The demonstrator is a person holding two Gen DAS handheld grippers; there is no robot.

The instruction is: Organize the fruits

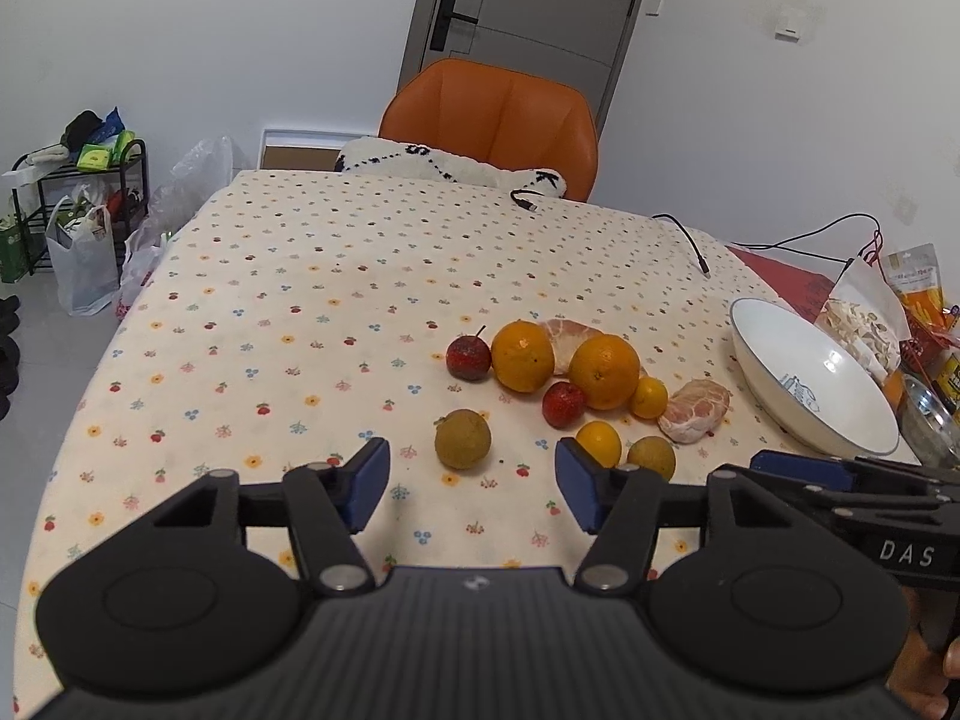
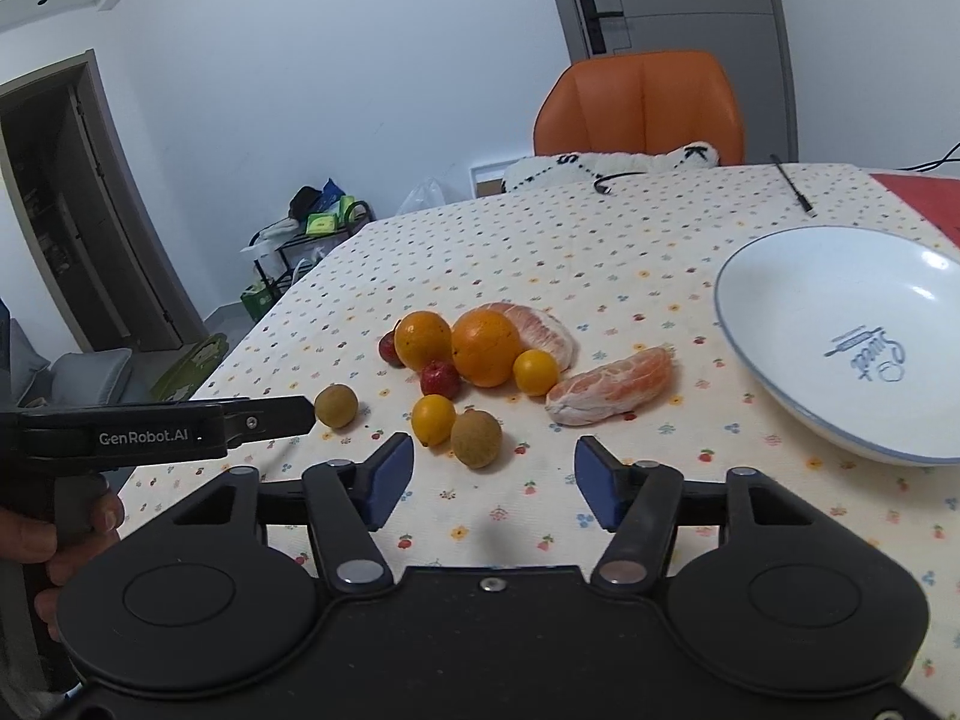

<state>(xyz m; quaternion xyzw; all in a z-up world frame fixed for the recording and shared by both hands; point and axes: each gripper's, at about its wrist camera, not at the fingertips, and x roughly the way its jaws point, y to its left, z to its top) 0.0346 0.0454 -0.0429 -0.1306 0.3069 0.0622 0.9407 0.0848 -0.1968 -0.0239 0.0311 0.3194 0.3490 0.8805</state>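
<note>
Fruit lies in a cluster on the flowered tablecloth: two large oranges (image 1: 522, 355) (image 1: 604, 371), small yellow citrus (image 1: 648, 397) (image 1: 598, 443), two red fruits (image 1: 468, 356) (image 1: 563, 404), brownish-green round fruits (image 1: 462, 438) (image 1: 651, 457) and peeled pomelo pieces (image 1: 695, 410) (image 2: 612, 385). An empty white bowl (image 1: 774, 324) (image 2: 756, 258) stands to the right. My left gripper (image 1: 471, 483) is open and empty just before a brownish fruit. My right gripper (image 2: 493, 483) is open and empty in front of the brownish fruit (image 2: 476, 438).
An orange chair (image 1: 492, 120) with a white cushion stands behind the table. Black cables (image 1: 690, 240) lie at the far right. Snack bags (image 1: 912, 282) and a glass (image 1: 930, 420) sit right of the bowl. A rack and bags (image 1: 78, 228) stand on the floor at left.
</note>
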